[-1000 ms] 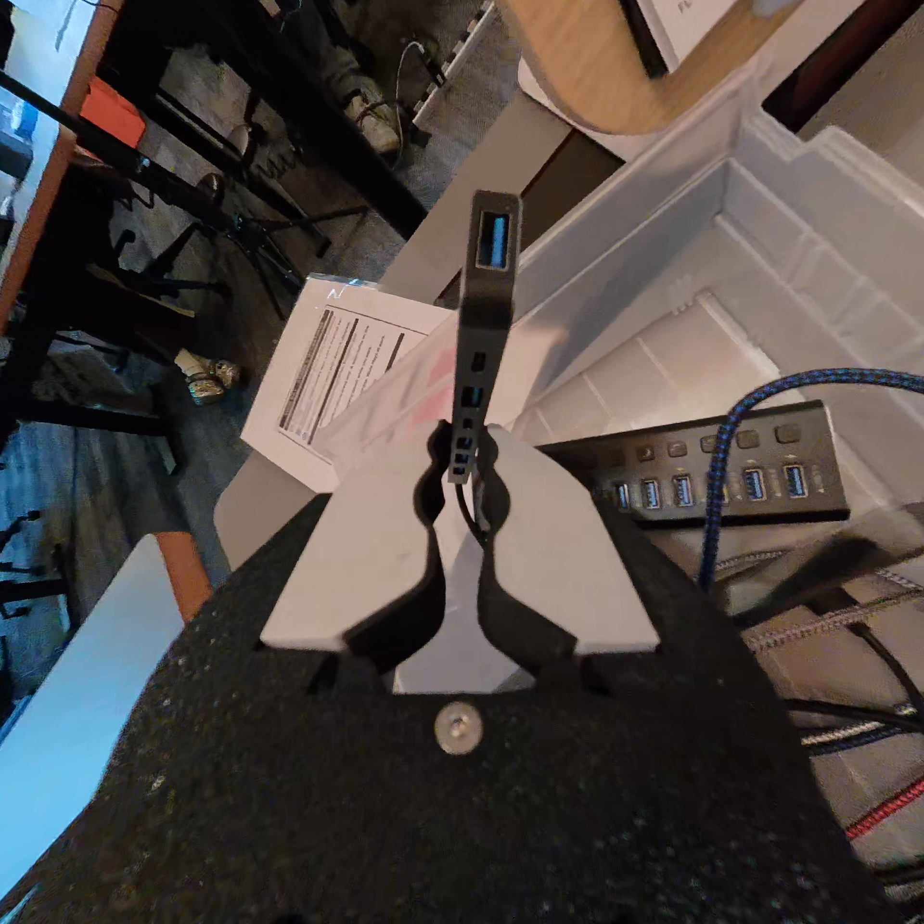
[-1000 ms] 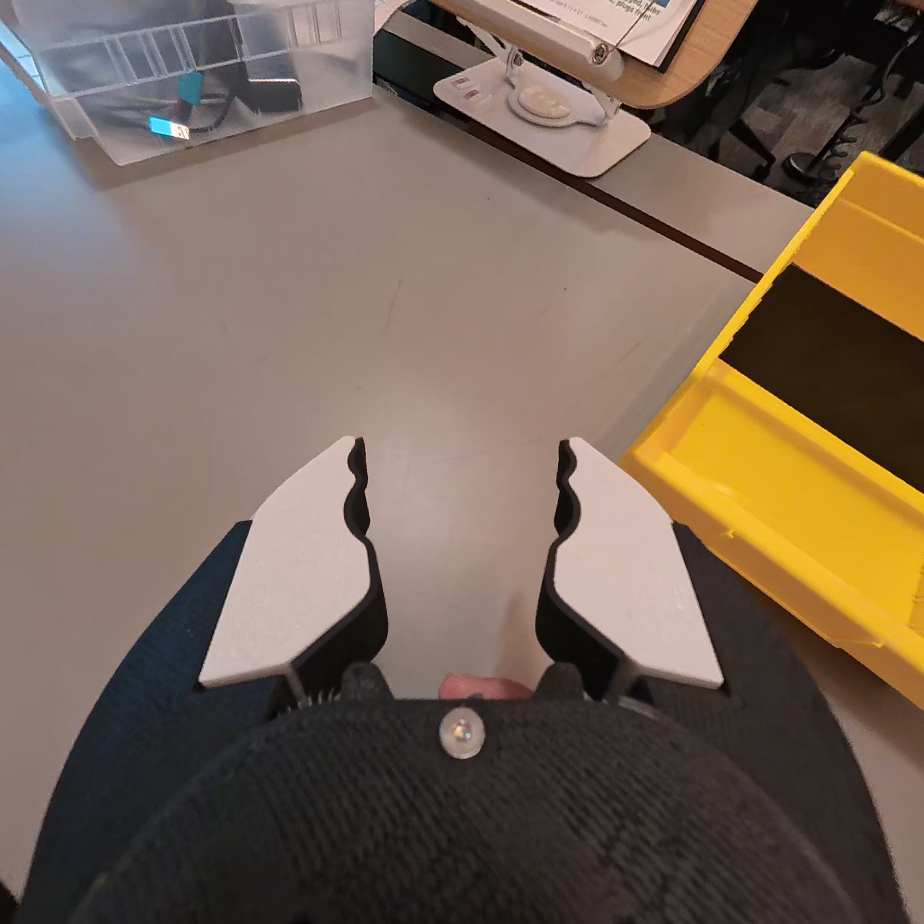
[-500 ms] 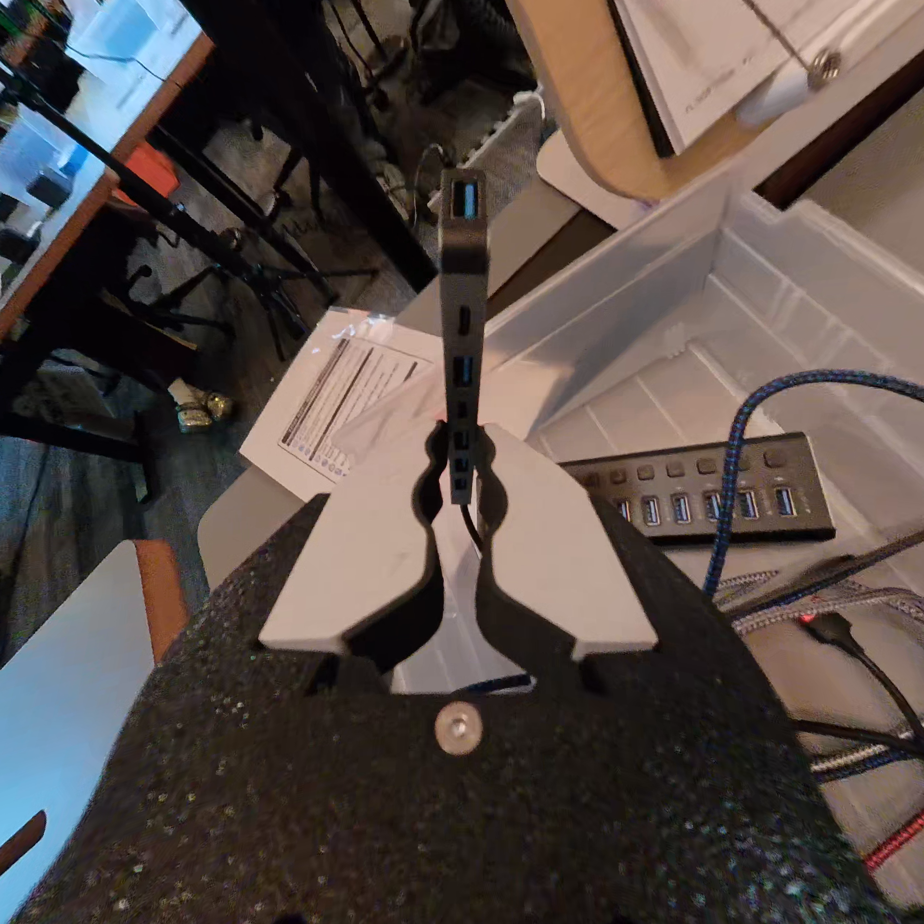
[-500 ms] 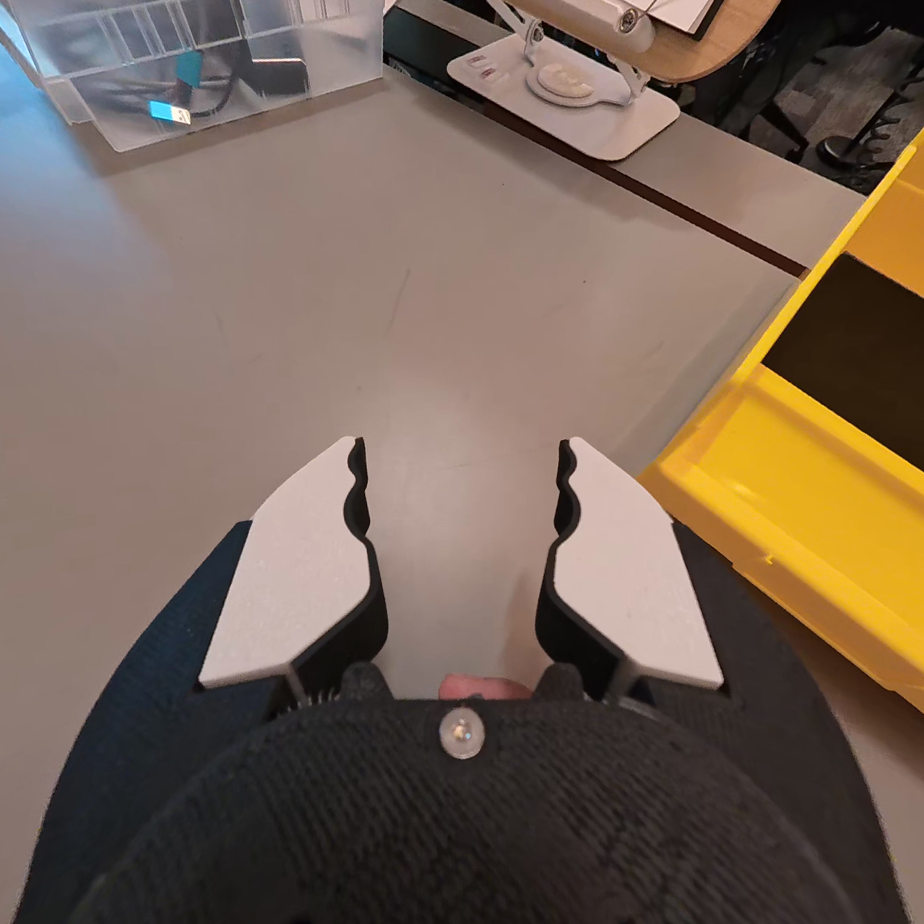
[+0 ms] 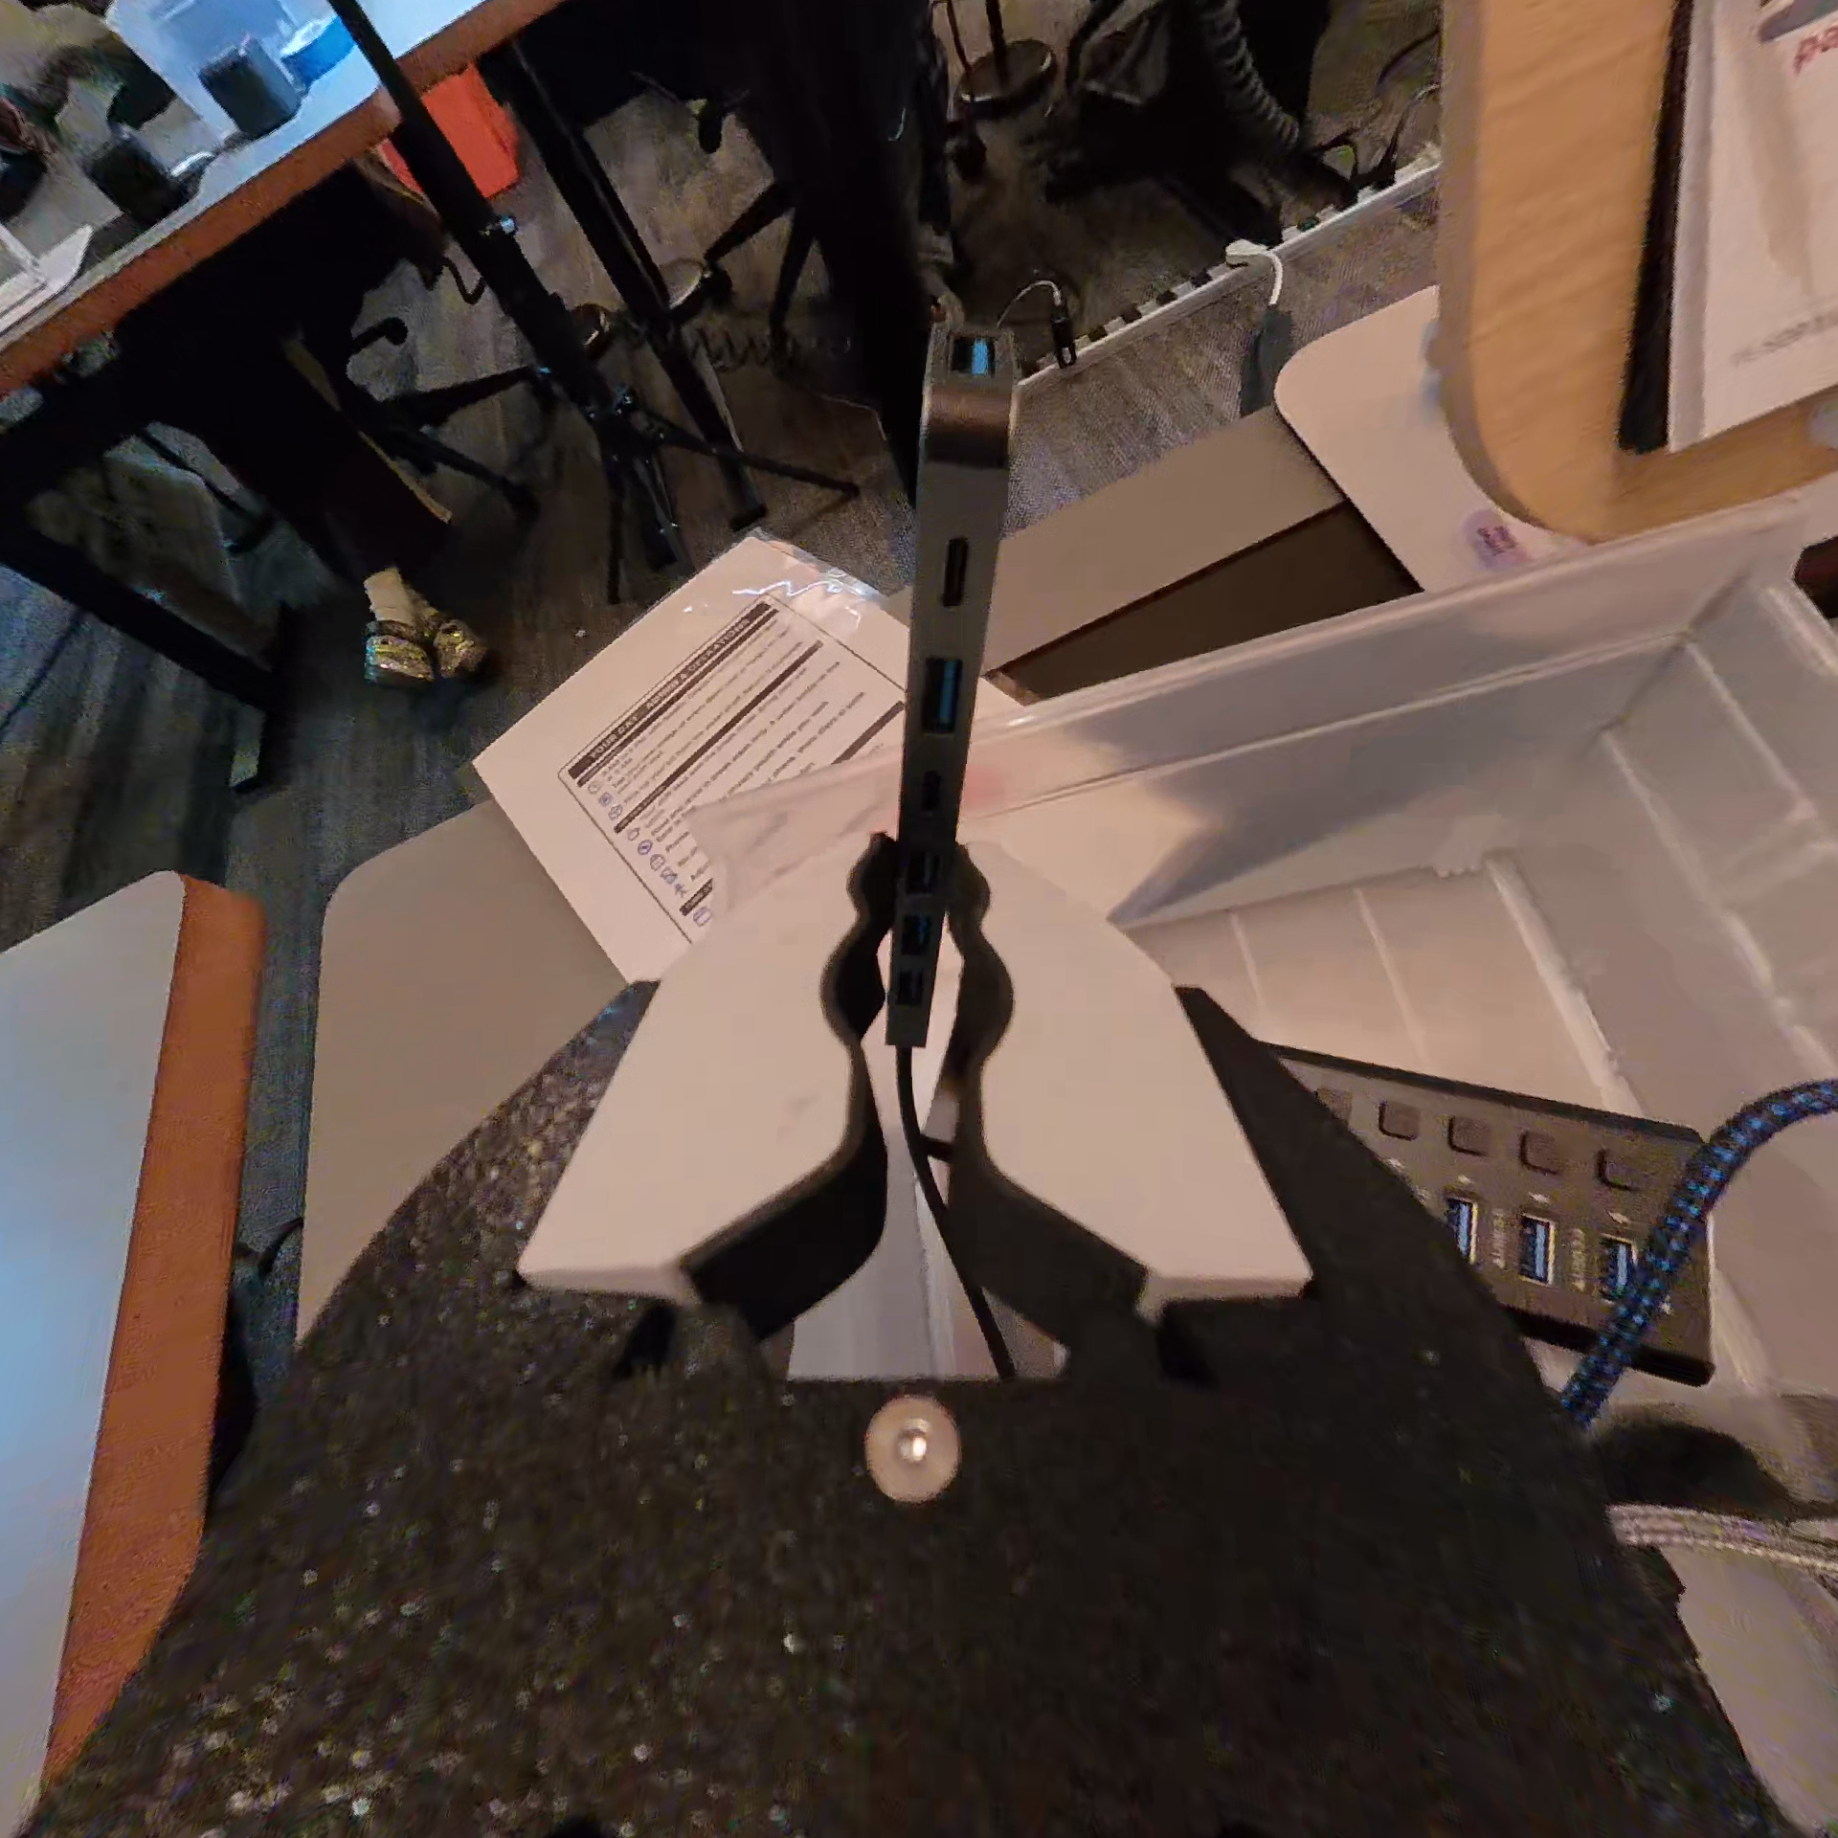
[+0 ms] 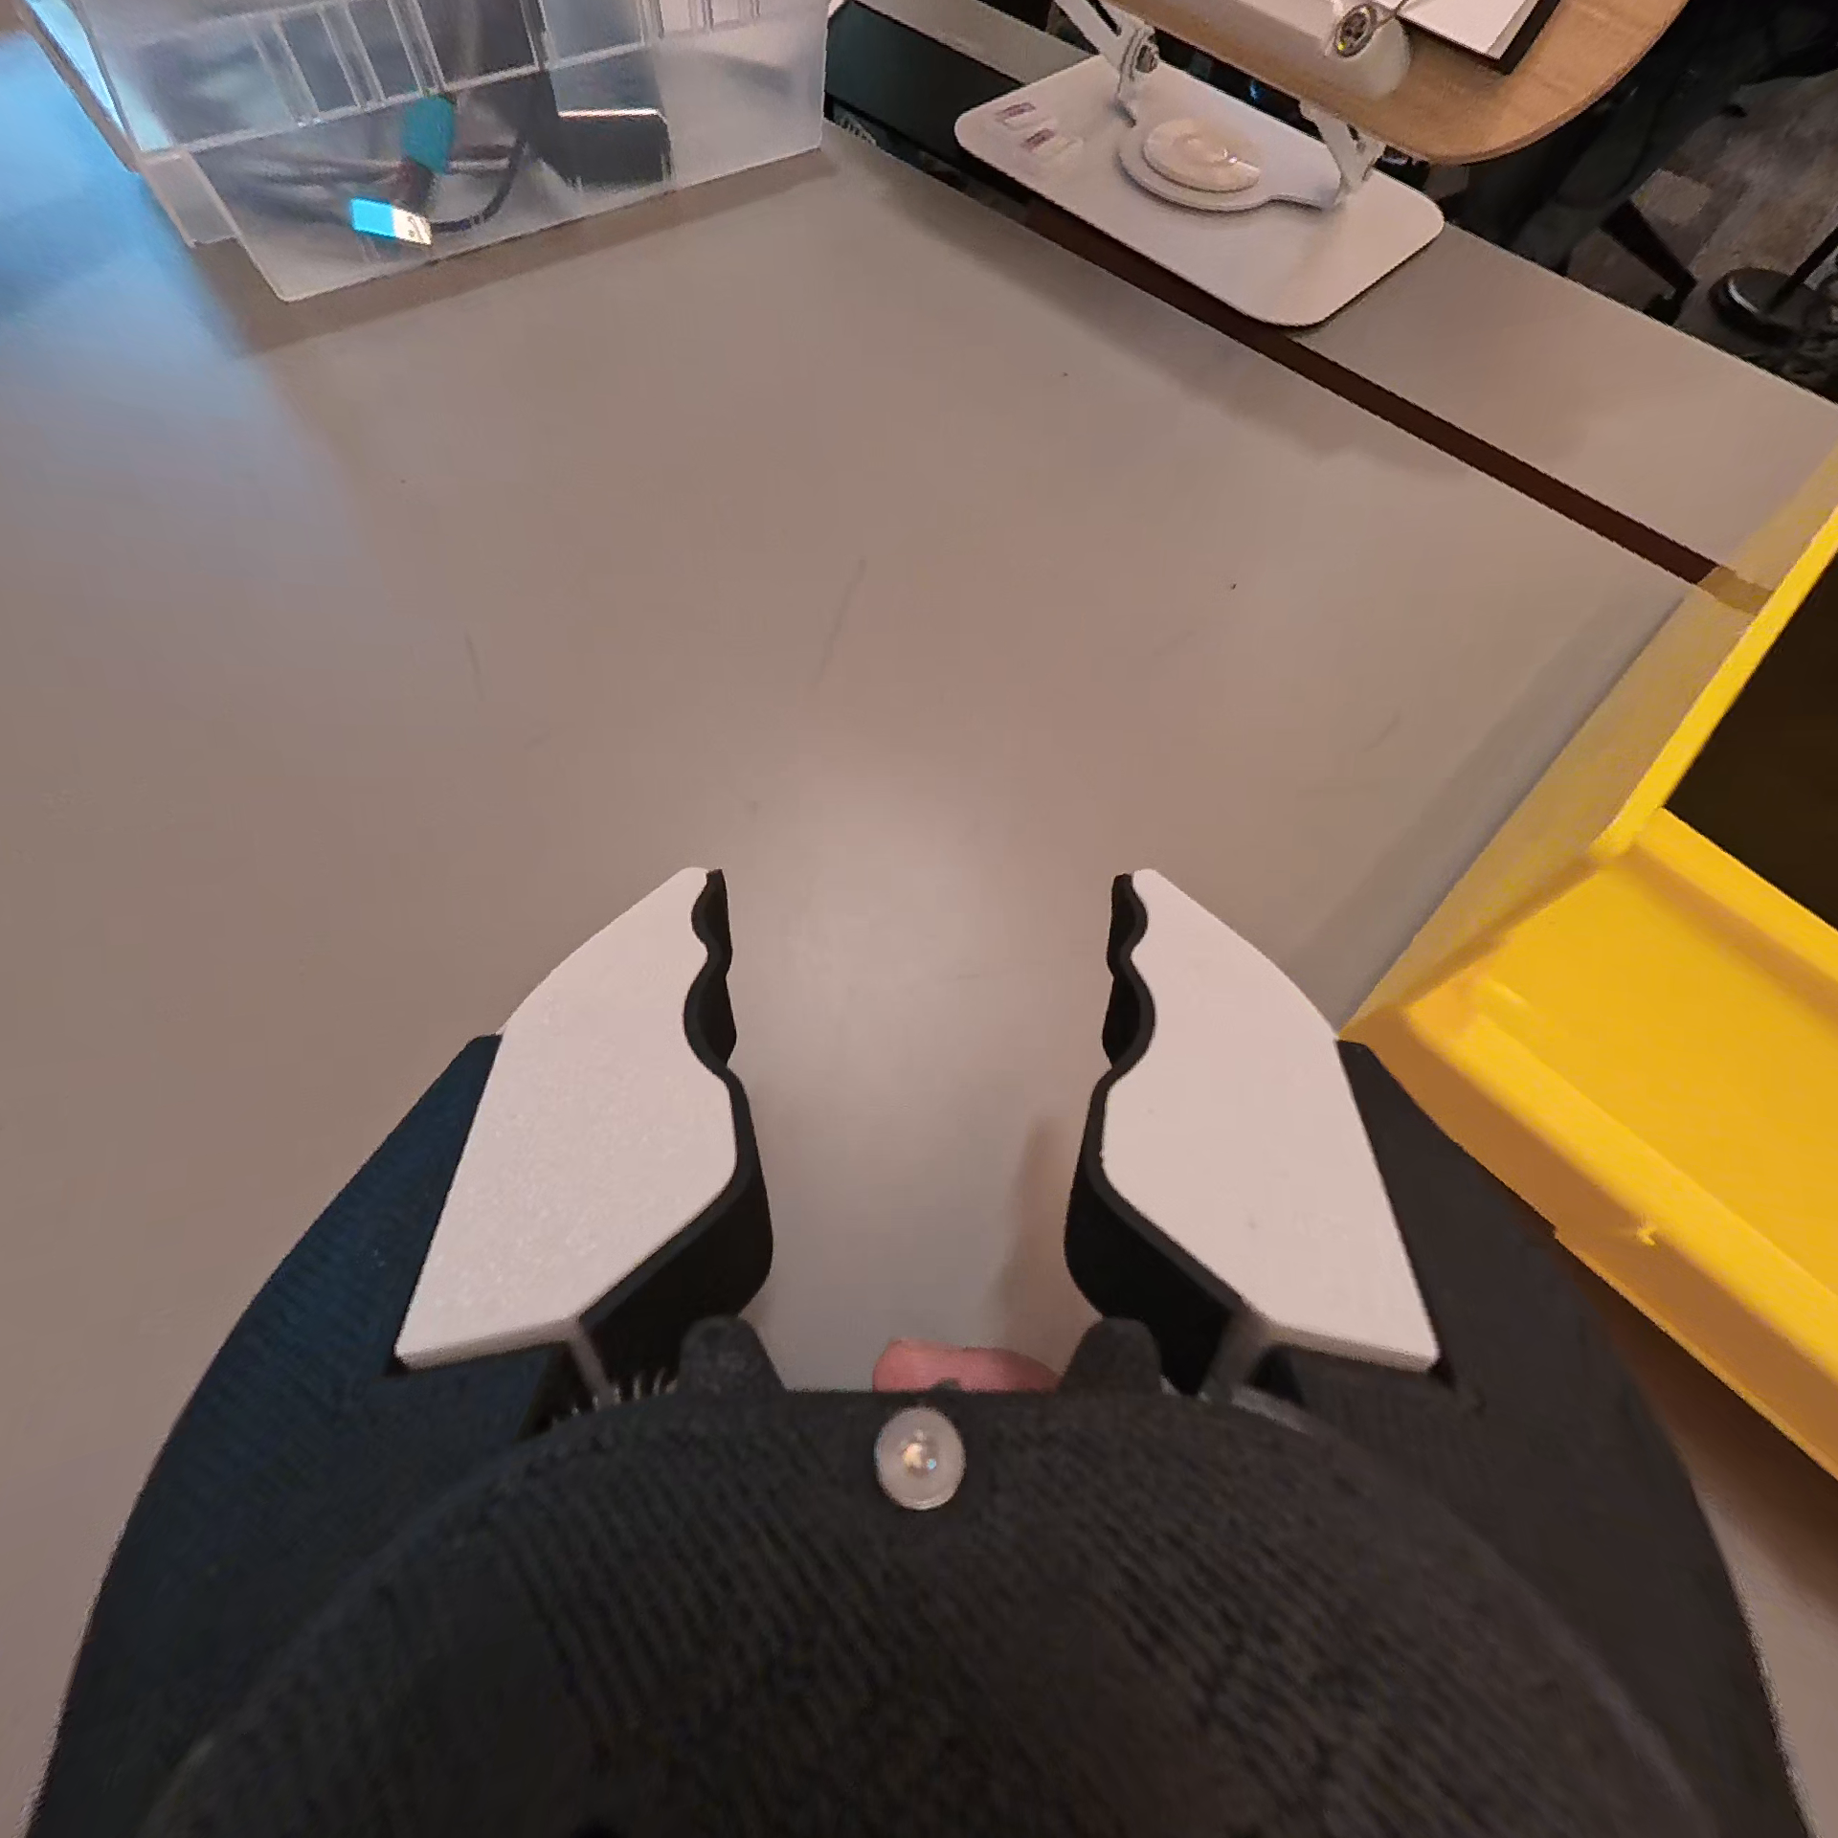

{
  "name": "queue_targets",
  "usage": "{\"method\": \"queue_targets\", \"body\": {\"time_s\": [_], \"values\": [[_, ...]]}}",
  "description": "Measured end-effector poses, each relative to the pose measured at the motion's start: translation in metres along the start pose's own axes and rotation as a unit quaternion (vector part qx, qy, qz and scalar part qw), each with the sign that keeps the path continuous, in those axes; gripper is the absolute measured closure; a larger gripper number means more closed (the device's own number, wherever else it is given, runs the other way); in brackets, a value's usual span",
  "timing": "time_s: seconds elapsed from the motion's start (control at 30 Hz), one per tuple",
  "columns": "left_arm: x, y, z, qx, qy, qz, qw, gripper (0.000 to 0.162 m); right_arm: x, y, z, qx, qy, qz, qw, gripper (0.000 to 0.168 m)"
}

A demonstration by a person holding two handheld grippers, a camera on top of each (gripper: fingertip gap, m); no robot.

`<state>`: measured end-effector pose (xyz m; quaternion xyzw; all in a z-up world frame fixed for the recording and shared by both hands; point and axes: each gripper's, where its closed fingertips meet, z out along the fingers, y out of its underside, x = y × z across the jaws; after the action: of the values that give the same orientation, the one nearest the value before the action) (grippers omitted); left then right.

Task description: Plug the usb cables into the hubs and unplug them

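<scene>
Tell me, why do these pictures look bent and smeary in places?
Left wrist view: dim, warm light; wide-angle bending at the edges; slim hub sharp, blue braided cable smeared. Right wrist view: brighter, soft glare on the table; clear bin slightly blurred.

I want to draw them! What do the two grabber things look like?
Both have two flat pale grey fingers with wavy black inner edges. The left gripper sits on a speckled black body, and the right gripper sits on a dark ribbed one. Each body has a small silver screw.
</scene>
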<state>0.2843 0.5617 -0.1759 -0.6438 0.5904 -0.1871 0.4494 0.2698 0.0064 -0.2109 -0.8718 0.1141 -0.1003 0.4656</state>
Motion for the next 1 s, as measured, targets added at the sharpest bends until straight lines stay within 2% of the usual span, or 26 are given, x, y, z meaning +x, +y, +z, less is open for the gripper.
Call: {"method": "queue_targets", "body": {"time_s": [0.1, 0.3, 0.47, 0.57, 0.77, 0.9, 1.0], "values": [[-0.001, -0.001, -0.001, 0.013, 0.0, -0.008, 1.0, 0.152, -0.004, 0.0, 0.005, 0.001, -0.009, 0.003, 1.0, 0.095], [-0.015, -0.015, -0.008, 0.078, 0.023, -0.124, 0.989, 0.152, -0.02, -0.008, 0.025, 0.0, -0.037, -0.014, 0.999, 0.095], [-0.025, -0.023, -0.014, 0.129, 0.019, -0.173, 0.976, 0.152, -0.035, -0.012, 0.038, -0.005, -0.058, -0.031, 0.998, 0.095], [-0.022, -0.023, -0.016, 0.127, 0.011, -0.138, 0.982, 0.152, -0.037, -0.007, 0.041, -0.016, -0.06, -0.034, 0.998, 0.095], [-0.014, -0.028, -0.017, 0.095, -0.002, 0.016, 0.995, 0.152, -0.033, -0.003, 0.043, -0.023, -0.057, -0.028, 0.998, 0.095], [-0.011, -0.027, -0.005, 0.085, 0.018, 0.002, 0.996, 0.153, -0.03, -0.006, 0.043, -0.019, -0.053, -0.027, 0.998, 0.095], [-0.024, -0.03, -0.001, 0.093, -0.011, -0.036, 0.995, 0.153, -0.032, -0.007, 0.043, -0.017, -0.054, -0.027, 0.998, 0.095]]}}
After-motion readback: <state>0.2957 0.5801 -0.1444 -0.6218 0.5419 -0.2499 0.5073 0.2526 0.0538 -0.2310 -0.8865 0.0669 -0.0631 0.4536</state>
